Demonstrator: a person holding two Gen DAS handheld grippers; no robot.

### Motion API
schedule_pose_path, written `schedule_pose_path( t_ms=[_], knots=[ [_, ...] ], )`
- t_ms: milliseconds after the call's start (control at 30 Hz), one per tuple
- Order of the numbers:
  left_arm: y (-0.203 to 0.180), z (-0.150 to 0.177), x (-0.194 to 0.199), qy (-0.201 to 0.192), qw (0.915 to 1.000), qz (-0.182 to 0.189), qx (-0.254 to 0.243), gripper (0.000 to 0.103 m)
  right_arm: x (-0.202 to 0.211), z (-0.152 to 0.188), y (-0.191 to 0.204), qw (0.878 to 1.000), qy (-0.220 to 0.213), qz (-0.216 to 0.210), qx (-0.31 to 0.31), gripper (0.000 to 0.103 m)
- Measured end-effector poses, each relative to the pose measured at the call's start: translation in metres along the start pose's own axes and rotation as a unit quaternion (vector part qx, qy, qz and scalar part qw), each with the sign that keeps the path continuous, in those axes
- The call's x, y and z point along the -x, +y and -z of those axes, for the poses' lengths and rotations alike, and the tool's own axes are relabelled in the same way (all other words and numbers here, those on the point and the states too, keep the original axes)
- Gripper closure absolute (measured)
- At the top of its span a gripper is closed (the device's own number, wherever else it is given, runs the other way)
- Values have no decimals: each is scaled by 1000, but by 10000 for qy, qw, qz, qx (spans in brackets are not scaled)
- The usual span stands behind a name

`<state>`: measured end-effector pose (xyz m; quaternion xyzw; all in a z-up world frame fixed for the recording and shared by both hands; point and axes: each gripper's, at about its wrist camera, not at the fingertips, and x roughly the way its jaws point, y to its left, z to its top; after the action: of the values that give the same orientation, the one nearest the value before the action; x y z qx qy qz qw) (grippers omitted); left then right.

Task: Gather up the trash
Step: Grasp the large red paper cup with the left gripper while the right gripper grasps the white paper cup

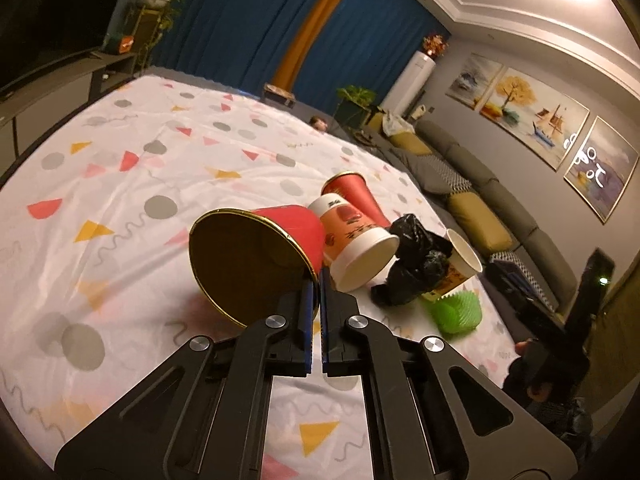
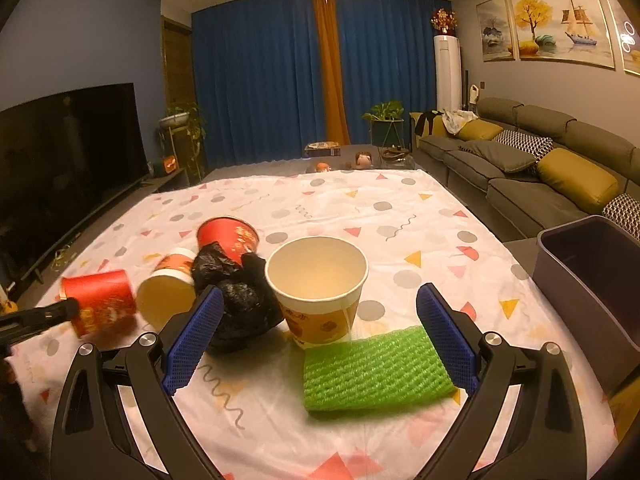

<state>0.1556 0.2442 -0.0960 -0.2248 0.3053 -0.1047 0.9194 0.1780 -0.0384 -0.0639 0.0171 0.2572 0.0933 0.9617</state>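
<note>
My left gripper [image 1: 318, 280] is shut on the rim of a red paper cup [image 1: 256, 258] with a gold inside, held tilted just above the cloth; the same cup shows in the right wrist view [image 2: 100, 300]. Beside it lie an orange-and-white cup [image 1: 356, 248], a second red cup [image 1: 354, 196], a crumpled black plastic bag [image 1: 416, 264], a tilted yellow cup [image 1: 464, 260] and a green foam net [image 1: 456, 308]. My right gripper [image 2: 318, 332] is open, its fingers either side of the yellow cup [image 2: 316, 284] and the green net [image 2: 376, 372].
A patterned white cloth [image 2: 360, 216] covers the table. A dark grey bin [image 2: 596, 280] stands at the table's right edge. A sofa [image 2: 540, 168] runs along the right wall, a television [image 2: 68, 160] on the left.
</note>
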Motion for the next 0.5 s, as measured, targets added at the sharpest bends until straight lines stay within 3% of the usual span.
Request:
schedule_pose_path(
  t_ms=[233,500],
  knots=[
    [-2,3,10,-156,9998,-62,85,101,-28,-5,-7,9994,323,-27,-73,23],
    [0,5,6,-82,9998,-102,114,101,-42,-6,0,9988,465,-114,110,24]
  ],
)
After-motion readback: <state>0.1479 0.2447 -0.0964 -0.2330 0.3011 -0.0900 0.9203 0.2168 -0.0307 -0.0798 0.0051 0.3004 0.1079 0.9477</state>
